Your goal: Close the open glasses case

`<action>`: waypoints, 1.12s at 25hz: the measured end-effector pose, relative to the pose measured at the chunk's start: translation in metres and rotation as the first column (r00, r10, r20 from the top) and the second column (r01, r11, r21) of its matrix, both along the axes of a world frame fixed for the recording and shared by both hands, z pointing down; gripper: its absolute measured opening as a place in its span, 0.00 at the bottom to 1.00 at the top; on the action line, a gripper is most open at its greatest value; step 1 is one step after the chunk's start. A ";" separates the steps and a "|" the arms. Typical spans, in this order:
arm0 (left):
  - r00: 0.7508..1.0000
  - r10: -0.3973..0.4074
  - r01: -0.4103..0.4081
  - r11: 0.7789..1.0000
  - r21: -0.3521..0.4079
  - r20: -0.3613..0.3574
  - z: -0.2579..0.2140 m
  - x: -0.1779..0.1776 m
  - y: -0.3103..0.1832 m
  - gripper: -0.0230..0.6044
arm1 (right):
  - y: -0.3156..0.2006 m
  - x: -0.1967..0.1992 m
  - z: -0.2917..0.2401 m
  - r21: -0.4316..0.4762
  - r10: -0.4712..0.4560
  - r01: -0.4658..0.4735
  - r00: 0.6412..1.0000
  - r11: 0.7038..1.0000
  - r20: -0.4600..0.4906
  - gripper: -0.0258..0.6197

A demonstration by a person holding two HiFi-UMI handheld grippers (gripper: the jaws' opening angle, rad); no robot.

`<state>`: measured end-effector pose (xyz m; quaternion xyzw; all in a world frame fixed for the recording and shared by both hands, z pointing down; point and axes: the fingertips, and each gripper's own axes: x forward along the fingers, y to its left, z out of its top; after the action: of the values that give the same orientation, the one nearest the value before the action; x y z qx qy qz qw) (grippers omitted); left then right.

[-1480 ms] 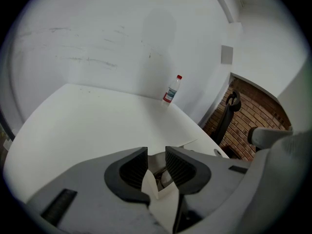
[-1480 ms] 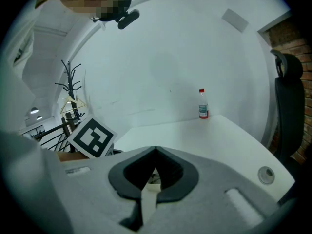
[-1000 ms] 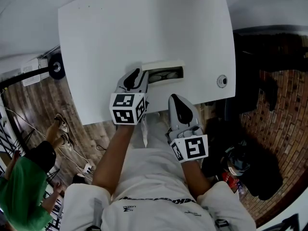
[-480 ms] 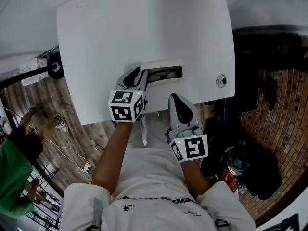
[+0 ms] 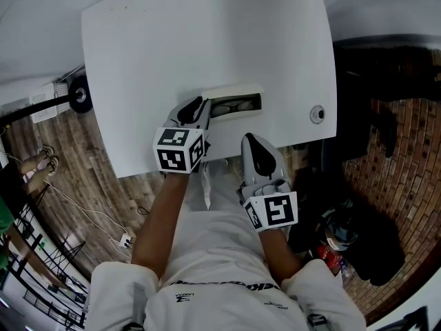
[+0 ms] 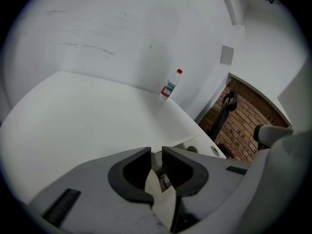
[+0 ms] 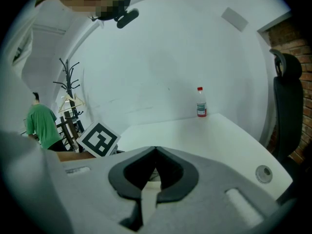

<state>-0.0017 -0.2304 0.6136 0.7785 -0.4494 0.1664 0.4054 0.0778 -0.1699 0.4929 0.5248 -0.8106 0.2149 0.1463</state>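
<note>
Case [image 5: 234, 95] open, L hand-held gripper [image 5: 202, 107] adj.

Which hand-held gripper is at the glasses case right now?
The left hand-held gripper: its jaws, just closing, straddle the left end of the open glasses case. The right hand-held gripper hangs shut, nearer the person.

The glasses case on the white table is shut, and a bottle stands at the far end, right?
No, the glasses case is open on the white table; the head view shows glasses inside. The bottle does stand at the far end.
</note>
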 end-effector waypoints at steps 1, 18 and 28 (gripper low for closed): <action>1.000 -0.003 0.003 1.000 0.001 0.000 0.000 -0.001 0.001 0.14 | 0.000 -0.001 0.000 0.000 0.000 0.000 1.000 1.000 0.000 0.04; 1.000 -0.002 0.002 1.000 0.009 0.007 0.000 0.001 0.005 0.13 | 0.005 0.000 -0.002 -0.006 0.010 -0.010 1.000 1.000 0.003 0.04; 1.000 -0.007 0.006 1.000 0.023 0.028 -0.001 0.002 0.014 0.13 | 0.010 0.000 -0.004 -0.003 0.003 -0.003 1.000 1.000 0.000 0.04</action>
<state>0.0000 -0.2164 0.6125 0.7791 -0.4595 0.1710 0.3907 0.0780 -0.1598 0.4888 0.5259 -0.8095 0.2163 0.1465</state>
